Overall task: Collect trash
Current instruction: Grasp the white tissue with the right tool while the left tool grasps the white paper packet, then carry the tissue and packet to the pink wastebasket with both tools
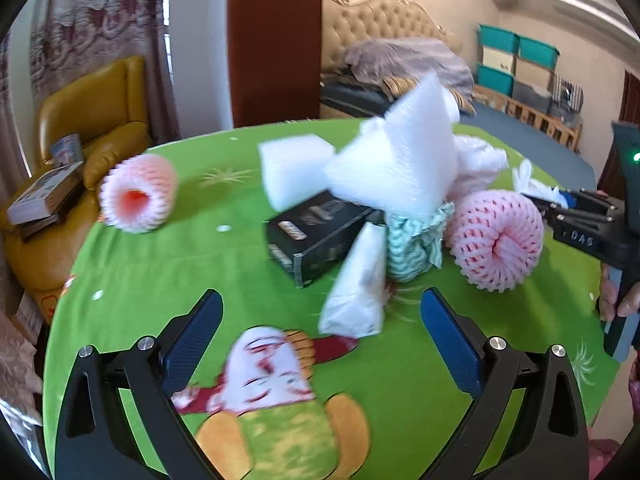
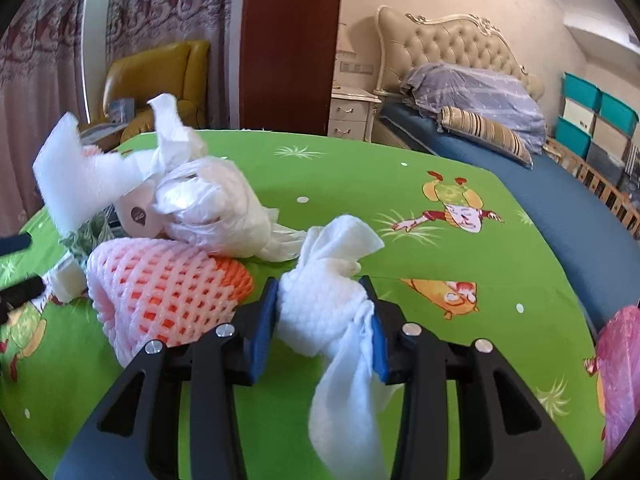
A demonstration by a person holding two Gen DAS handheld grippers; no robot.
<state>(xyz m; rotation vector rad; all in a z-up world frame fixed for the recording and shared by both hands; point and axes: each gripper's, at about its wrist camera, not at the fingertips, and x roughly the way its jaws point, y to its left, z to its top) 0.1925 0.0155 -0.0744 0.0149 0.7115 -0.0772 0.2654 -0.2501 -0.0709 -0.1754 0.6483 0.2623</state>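
Note:
My right gripper (image 2: 324, 300) is shut on a crumpled white paper towel (image 2: 328, 304) just above the green tablecloth; it also shows in the left wrist view (image 1: 548, 204) at the right. My left gripper (image 1: 322, 312) is open and empty, with a small white packet (image 1: 356, 296) lying just ahead between its fingers. Behind the packet is a trash pile: a black box (image 1: 316, 236), white foam pieces (image 1: 396, 160), a green patterned wrapper (image 1: 416, 244) and a pink foam fruit net (image 1: 496, 236). Another pink net (image 1: 138, 194) lies apart at the left.
A crumpled white plastic bag (image 2: 216, 208) and a pink net (image 2: 160, 292) lie left of my right gripper. The round table (image 2: 460, 152) has a yellow armchair (image 1: 96, 120) behind its left and a bed (image 2: 520, 160) at its right. A pink bag (image 2: 620, 372) hangs at the right edge.

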